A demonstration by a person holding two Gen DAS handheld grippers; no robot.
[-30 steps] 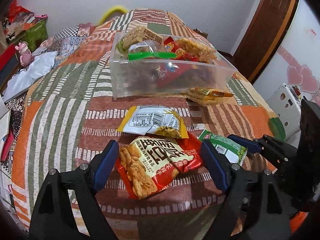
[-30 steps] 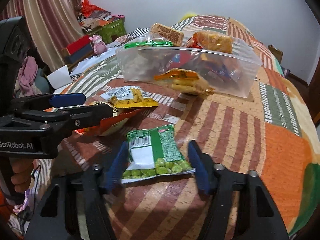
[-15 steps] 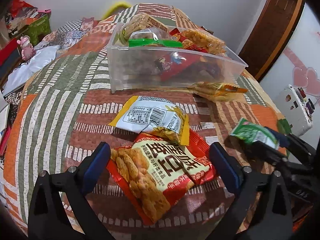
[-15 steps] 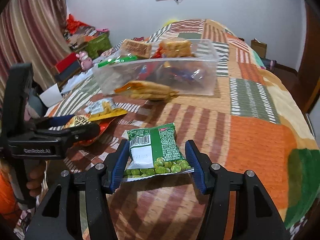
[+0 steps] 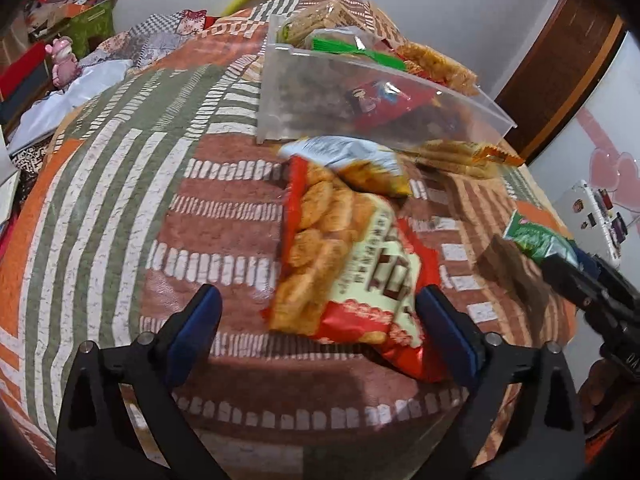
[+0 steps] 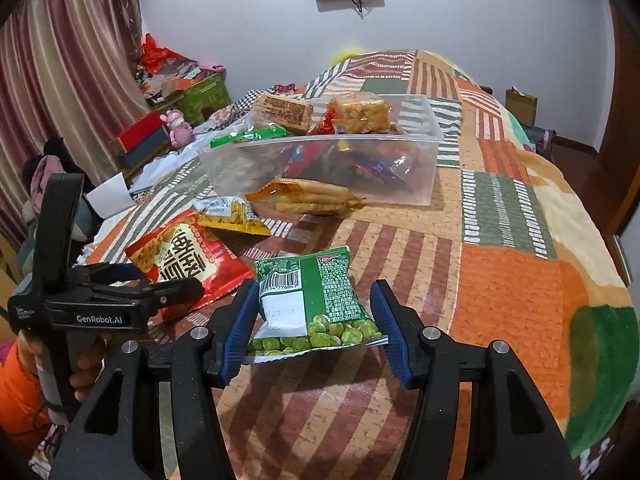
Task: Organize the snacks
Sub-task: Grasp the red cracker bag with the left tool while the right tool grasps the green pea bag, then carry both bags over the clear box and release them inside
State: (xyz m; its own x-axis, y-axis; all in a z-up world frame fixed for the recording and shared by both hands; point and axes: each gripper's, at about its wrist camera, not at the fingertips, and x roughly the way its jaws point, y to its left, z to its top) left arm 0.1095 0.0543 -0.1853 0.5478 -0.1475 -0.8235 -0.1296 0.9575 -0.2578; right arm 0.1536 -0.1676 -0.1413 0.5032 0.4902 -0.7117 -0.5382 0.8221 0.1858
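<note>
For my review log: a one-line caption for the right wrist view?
Right gripper holds a green pea snack packet above the patchwork bedspread, clear plastic bin beyond.

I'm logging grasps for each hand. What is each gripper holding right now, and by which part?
The right gripper holds the green pea packet by its two side edges, near the bottom. The left gripper holds nothing; its jaws stand open around the red snack bag.

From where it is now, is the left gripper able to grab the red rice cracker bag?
Probably yes: the left gripper is open, the red bag lies partly between its fingers, nothing over it.
</note>
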